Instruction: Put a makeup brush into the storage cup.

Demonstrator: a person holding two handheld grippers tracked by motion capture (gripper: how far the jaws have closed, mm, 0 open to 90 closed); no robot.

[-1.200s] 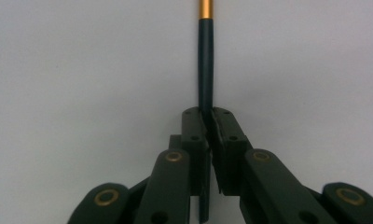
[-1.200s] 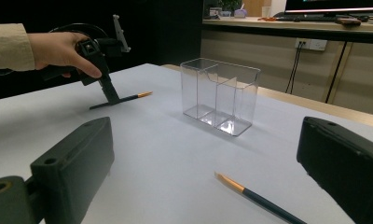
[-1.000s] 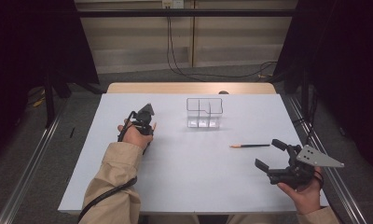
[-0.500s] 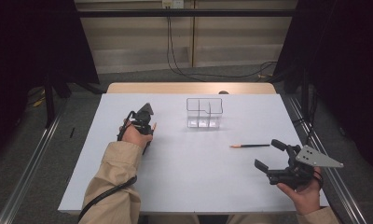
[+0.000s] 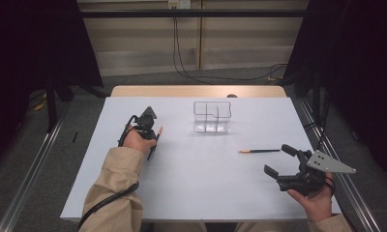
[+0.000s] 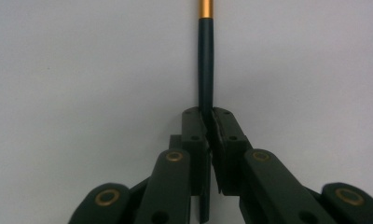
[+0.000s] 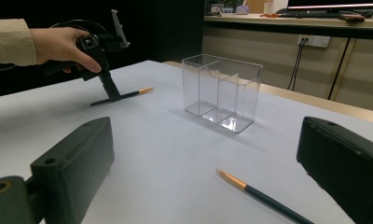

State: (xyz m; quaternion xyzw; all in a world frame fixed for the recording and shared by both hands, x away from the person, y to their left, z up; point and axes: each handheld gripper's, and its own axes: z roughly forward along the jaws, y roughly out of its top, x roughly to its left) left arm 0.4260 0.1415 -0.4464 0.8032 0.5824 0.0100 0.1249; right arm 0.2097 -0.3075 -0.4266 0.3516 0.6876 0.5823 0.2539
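A: On the white rectangular table (image 5: 196, 188), largest item first, what stands where?

B: The table top runs the full width of the high view. A clear plastic organiser box with inner dividers (image 5: 211, 116) stands upright toward the far edge, slightly right of centre, well apart from both grippers.

A: Left gripper?

B: The left gripper (image 5: 152, 137), black, is held in the person's left hand (image 5: 136, 141), beige sleeve behind it, on the table's left half, to the left of the box. Its jaws are pressed together on a dark pencil with a gold-orange band (image 6: 205, 65). In the left gripper view the pencil is pinched between the pads and runs straight ahead. In the right gripper view it lies level, at or just above the table surface; contact cannot be told.

A: Right gripper?

B: The right gripper (image 5: 280, 160), black with a grey three-cornered plate, sits near the right front corner. Its jaws stand wide apart and hold nothing.

A: Smallest item?

B: A second dark pencil with an orange end (image 5: 259, 151) lies flat on the table, just beyond the right gripper's jaws, between them and the box
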